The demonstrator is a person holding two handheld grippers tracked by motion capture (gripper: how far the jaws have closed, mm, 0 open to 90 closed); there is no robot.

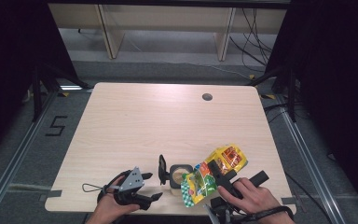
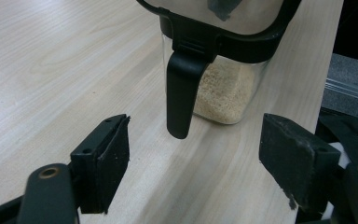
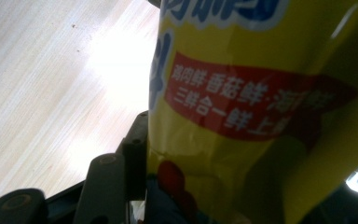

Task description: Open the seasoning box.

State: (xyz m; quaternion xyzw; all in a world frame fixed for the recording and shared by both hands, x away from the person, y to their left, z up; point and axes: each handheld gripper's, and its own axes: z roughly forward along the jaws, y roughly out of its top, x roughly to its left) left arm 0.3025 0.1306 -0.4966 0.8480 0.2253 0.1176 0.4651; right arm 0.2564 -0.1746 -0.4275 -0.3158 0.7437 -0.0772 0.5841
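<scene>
A clear container [image 1: 178,175] with beige granules in it stands near the table's front edge, its black lid [image 1: 162,169] flipped up on the left side. My left gripper [image 1: 153,185] is open just left of it. In the left gripper view the container [image 2: 223,88] and its hanging black latch [image 2: 182,93] sit beyond the open left gripper [image 2: 193,163], apart from both pads. My right gripper [image 1: 228,173] is shut on a yellow snack bag [image 1: 214,172], tilted with its green end down by the container's right side. Up close, the bag [image 3: 242,93] presses against one finger [image 3: 135,156].
The pale wooden table [image 1: 144,121] has a round cable hole [image 1: 207,97] at the back right. Wooden shelving legs [image 1: 107,32] stand on the floor beyond the table. Both hands are at the front edge.
</scene>
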